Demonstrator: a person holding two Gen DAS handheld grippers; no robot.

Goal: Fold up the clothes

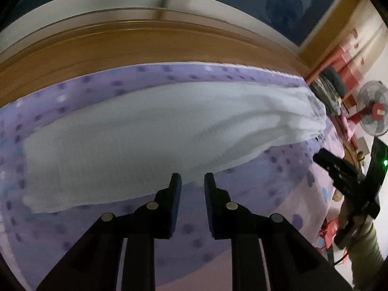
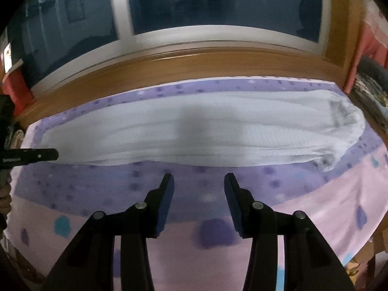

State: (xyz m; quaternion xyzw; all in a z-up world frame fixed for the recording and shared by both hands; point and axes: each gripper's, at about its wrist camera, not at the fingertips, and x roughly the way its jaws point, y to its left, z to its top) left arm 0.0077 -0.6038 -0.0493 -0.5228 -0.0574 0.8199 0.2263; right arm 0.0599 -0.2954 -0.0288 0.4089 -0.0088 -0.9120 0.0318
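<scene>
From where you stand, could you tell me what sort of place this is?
Probably a bedroom at home, at night: a bed with a purple dotted sheet holding a white garment, a dark window behind it, and a standing fan beside clutter.

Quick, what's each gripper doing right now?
Left gripper: open, narrow gap, holding nothing.
Right gripper: open, empty, short of the white garment.

We are in a home, most likely a bedroom. A bed with a purple-and-pink spotted cotton sheet [image 2: 315,206] fills our view. Behind the bed runs a brown wooden sill [image 2: 194,65] under a white-framed dark window [image 2: 218,4]. Right of the bed stands a grey-and-red pedestal fan [image 1: 372,109] beside piled household clutter.
</scene>
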